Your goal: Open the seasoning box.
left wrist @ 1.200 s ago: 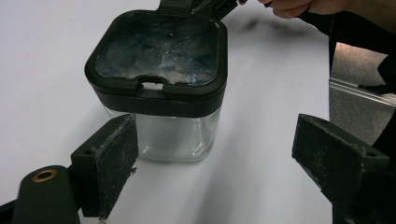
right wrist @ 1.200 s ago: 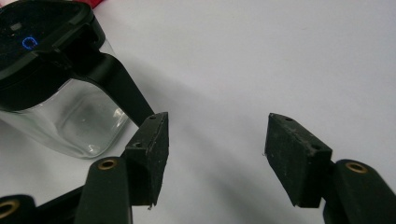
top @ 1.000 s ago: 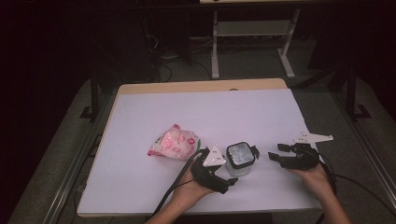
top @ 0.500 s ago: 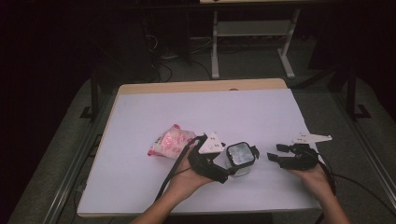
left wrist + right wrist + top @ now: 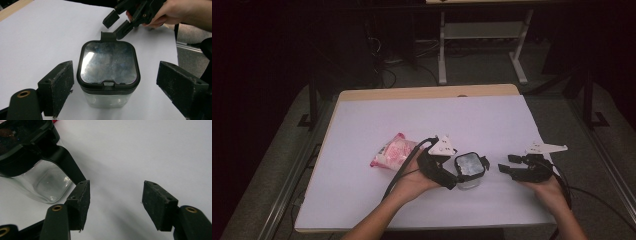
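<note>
A clear square container (image 5: 469, 170) with a black-rimmed lid (image 5: 108, 62) stands on the white table (image 5: 437, 115), near its front edge. My left gripper (image 5: 456, 174) reaches in from the left, and its open jaws straddle the container (image 5: 107, 97) without touching it. Both pads (image 5: 60, 85) stand a little off its sides. My right gripper (image 5: 508, 168) rests to the right of the container, open and empty, pointing at the lid's tab (image 5: 108, 36). In the right gripper view, that gripper (image 5: 115, 202) has the container (image 5: 42, 182) just past its left jaw.
A pink snack bag (image 5: 393, 152) lies left of my left hand. Cables trail from both grippers toward the front edge. The table's wooden far edge (image 5: 427, 92) meets dark floor with a white frame (image 5: 482, 35) behind it.
My left gripper has risen and moved away from the front edge, so its jaws now sit around the container. The right gripper and the container have not moved.
</note>
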The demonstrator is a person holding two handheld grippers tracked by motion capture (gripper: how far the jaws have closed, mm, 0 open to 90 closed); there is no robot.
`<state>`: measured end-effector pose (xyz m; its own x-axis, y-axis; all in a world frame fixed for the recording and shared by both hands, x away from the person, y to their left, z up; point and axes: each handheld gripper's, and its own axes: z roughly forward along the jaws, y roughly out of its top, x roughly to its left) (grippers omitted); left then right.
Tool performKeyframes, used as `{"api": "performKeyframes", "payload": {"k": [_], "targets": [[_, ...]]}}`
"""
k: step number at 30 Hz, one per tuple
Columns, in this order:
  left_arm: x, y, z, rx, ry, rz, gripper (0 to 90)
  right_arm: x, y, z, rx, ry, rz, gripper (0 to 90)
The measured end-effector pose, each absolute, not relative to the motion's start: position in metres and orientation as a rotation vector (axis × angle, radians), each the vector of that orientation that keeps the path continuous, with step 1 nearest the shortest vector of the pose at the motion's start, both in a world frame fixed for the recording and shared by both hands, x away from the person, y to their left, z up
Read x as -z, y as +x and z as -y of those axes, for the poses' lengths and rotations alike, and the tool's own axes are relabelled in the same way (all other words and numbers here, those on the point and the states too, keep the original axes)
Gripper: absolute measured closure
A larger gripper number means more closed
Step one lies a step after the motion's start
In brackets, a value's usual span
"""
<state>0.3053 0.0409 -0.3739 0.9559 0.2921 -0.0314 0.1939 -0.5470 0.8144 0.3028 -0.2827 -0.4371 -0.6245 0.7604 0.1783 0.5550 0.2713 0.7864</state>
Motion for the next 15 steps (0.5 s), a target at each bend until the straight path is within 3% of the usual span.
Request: {"api": "performKeyframes", "payload": {"k": [15], "targets": [[0.399,0.312,-0.03,-0.138,2.227,-0.361,12.8,0.437,0.303,0.282,-1.282,1.22,-2.31,38.6]]}}
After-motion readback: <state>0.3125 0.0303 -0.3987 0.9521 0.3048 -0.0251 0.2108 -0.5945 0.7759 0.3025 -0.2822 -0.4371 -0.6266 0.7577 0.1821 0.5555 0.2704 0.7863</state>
